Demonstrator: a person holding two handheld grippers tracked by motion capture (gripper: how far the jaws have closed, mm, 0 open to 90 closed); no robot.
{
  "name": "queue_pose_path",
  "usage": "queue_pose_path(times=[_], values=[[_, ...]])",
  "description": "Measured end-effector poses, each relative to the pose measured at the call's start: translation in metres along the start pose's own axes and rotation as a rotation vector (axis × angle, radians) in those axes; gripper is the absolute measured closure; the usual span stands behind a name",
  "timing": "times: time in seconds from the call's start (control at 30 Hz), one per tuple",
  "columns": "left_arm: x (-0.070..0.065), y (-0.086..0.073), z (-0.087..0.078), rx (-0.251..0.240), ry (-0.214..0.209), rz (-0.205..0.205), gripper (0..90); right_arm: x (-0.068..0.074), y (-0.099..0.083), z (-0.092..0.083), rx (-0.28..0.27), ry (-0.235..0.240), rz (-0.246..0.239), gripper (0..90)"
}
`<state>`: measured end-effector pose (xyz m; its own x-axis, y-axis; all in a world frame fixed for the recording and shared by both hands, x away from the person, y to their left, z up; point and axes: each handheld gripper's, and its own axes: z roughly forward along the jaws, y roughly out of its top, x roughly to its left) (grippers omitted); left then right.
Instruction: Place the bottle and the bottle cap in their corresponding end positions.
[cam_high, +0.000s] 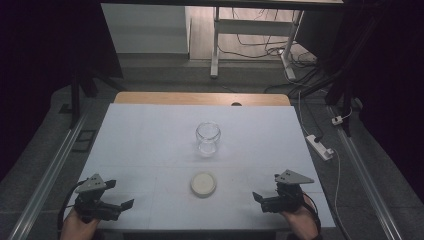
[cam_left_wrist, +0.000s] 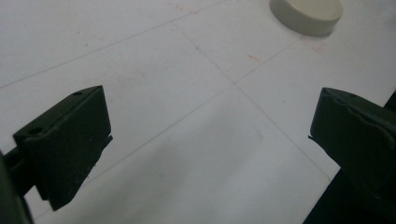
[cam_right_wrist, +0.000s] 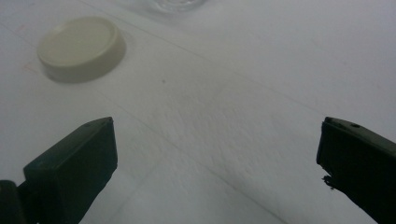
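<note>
Glass jar (cam_high: 208, 137) and its cream lid (cam_high: 203, 183) are the two loose things here, both on a broad white table (cam_high: 150, 135) that outsizes everything else. In the high view the table runs from a wooden far edge down to the person's side, with grey floor, metal rails and a white power strip (cam_high: 320, 146) off its right side.

Next in size, the jar stands upright and lidless, ahead of both grippers and roughly midway between them. In the right gripper view just a blurred clear base (cam_right_wrist: 175, 4) of it peeks in at the top edge.

The left gripper (cam_high: 120, 195) sits at the table's near left corner, held by a hand (cam_high: 77, 226); its jaws stand wide apart with nothing between them. The right gripper (cam_high: 266, 188) sits at the near right, held by the other hand (cam_high: 301, 221), jaws likewise spread and empty.

Smallest, the lid lies flat, between the two grippers and slightly ahead of them, well apart from each and nearer the person than the jar. The left gripper view catches its edge (cam_left_wrist: 307, 15) up and to the right of the jaws; the right gripper view shows it whole (cam_right_wrist: 81, 47), up and to the left, along with faint lines on the table.
</note>
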<state>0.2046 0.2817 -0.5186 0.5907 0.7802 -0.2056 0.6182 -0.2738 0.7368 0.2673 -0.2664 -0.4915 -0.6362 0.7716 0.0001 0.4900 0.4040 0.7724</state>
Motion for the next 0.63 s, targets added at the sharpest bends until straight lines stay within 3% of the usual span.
queue_pose_path(times=[0.3,0.47,0.63], values=[[0.002,-0.013,-0.005,0.043,0.049,-0.025,0.0,-0.008,-0.019,-0.017,0.023,-0.039,0.049,0.0],[0.001,-0.016,-0.008,0.060,0.076,-0.045,0.0,-0.008,-0.029,-0.022,0.073,-0.050,0.057,0.0],[0.002,-0.016,-0.008,0.069,0.080,-0.053,0.0,-0.008,-0.031,-0.027,0.079,-0.056,0.063,0.0]])
